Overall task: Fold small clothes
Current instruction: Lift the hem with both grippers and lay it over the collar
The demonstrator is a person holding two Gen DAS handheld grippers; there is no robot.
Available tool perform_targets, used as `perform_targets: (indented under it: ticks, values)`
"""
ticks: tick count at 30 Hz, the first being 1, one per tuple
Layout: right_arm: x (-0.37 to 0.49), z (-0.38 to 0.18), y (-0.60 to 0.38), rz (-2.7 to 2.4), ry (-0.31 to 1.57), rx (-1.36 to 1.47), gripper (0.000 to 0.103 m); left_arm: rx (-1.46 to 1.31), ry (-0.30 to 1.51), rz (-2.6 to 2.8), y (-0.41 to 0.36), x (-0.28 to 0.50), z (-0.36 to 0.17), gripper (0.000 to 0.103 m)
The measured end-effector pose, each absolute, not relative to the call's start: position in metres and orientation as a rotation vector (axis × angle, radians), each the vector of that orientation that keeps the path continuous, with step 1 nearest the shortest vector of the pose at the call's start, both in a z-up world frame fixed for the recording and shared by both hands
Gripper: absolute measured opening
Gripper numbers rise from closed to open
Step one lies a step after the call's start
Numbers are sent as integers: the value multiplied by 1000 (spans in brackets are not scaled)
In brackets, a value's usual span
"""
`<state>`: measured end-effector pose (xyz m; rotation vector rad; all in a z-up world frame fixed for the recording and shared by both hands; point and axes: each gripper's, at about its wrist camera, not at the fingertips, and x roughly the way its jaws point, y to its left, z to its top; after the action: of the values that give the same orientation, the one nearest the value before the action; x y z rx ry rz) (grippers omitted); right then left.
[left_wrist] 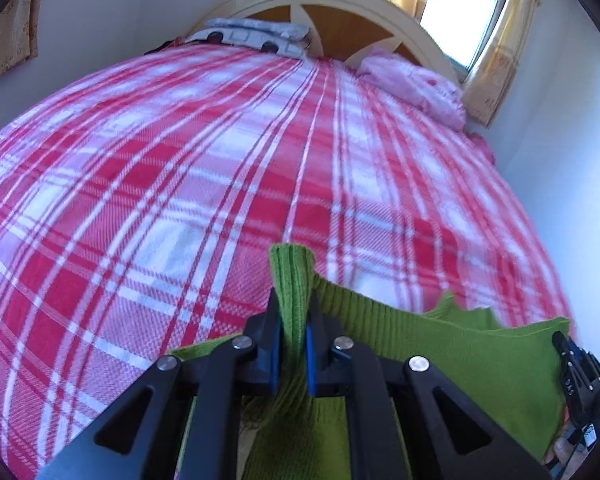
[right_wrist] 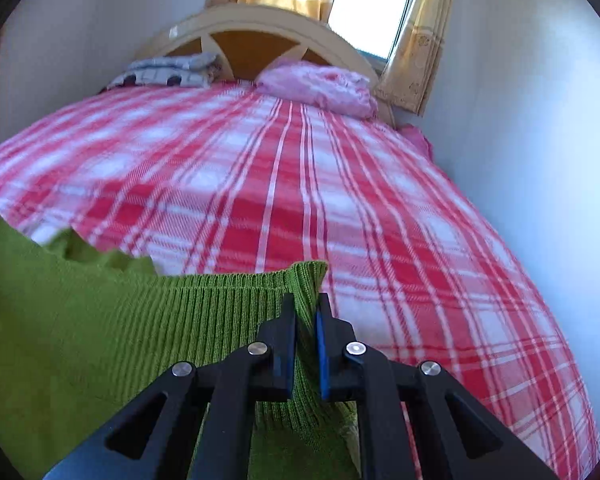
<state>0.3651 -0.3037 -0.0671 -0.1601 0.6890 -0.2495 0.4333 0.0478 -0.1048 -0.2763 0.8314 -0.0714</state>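
Observation:
A green ribbed knit garment [left_wrist: 440, 336] hangs stretched between my two grippers above the bed. My left gripper [left_wrist: 294, 300] is shut on one ribbed corner of it, which sticks up between the fingers. My right gripper [right_wrist: 306, 304] is shut on the other ribbed corner of the garment [right_wrist: 100, 320]. The right gripper also shows at the right edge of the left wrist view [left_wrist: 568, 356]. The garment's lower part hangs out of sight below the grippers.
The bed is covered by a red and white plaid blanket [left_wrist: 180, 184]. At the headboard [right_wrist: 260, 28] lie a grey patterned folded pile [right_wrist: 172, 70] and a pink bundle [right_wrist: 320, 84]. A white wall [right_wrist: 520, 160] runs along the bed's right side, with a curtained window [right_wrist: 372, 4] behind.

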Motion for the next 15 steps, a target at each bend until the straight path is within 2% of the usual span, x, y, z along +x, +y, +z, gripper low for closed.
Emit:
perform_targets:
  ticks: [4, 8, 15]
  values:
    - [370, -72, -304, -228, 711, -153, 8, -294, 833, -41, 54, 436, -117, 17]
    - [391, -90, -312, -218, 848, -130, 9, -320, 860, -11, 60, 440, -124, 18]
    - [386, -83, -317, -200, 834, -96, 11, -303, 874, -21, 61, 435, -115, 23]
